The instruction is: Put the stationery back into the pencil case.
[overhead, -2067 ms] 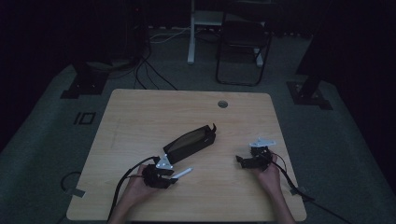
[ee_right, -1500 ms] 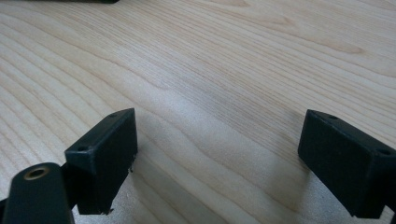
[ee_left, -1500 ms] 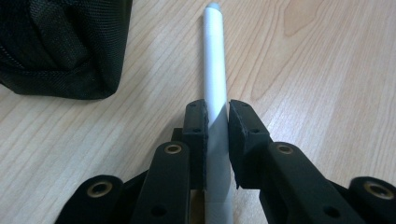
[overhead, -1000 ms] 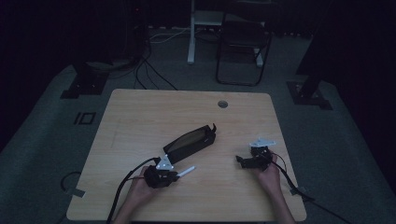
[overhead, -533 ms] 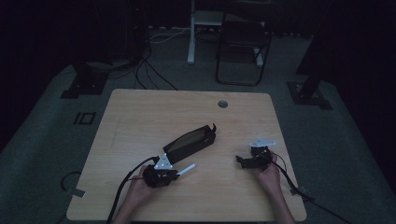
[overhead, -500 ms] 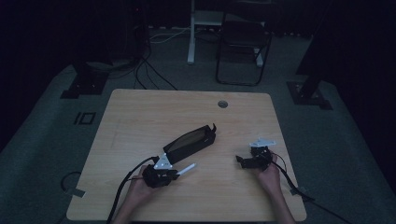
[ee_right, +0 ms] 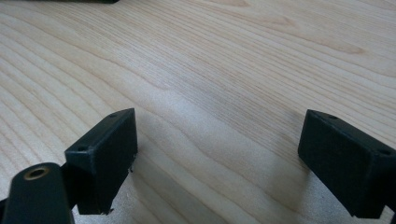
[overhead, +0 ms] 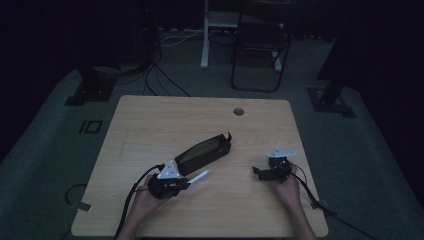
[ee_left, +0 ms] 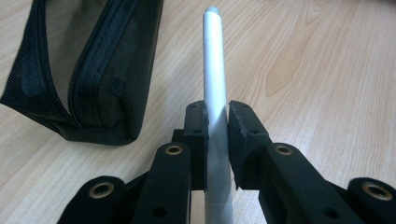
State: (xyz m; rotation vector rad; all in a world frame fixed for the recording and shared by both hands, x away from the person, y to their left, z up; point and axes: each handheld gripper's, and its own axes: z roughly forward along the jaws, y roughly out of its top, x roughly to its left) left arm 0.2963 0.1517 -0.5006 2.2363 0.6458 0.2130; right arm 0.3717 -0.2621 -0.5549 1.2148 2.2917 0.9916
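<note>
- The left tongs [overhead: 186, 184] are sitting at about 7 o'clock on the desk [overhead: 150, 120], with the person's left hand [overhead: 145, 200] gripping them from the near edge.
- In the left gripper view the left tongs [ee_left: 216, 140] are pinching a white pen [ee_left: 215, 70], both pads pressing on its barrel.
- The white pen [overhead: 199, 176] is sticking out of the tongs toward 2 o'clock in the high view, its far tip pointing away from the hand; whether it is clearing the desk I cannot tell.
- A black zip pouch [overhead: 204, 152] is lying just beyond the left tongs, near the middle of the desk, running from 7 o'clock to 1 o'clock.
- In the left gripper view the black zip pouch [ee_left: 88, 70] is lying at 10 o'clock from the pen, its zipper gaping open, apart from the pen.
- A round hole [overhead: 238, 111] is showing in the desk at about 1 o'clock, near the far edge.
- The right tongs [overhead: 257, 171] are resting at about 4 o'clock, held by the right hand [overhead: 287, 182], well apart from the pouch.
- In the right gripper view the right tongs [ee_right: 219, 158] are standing spread wide over bare wood, holding nothing.
</note>
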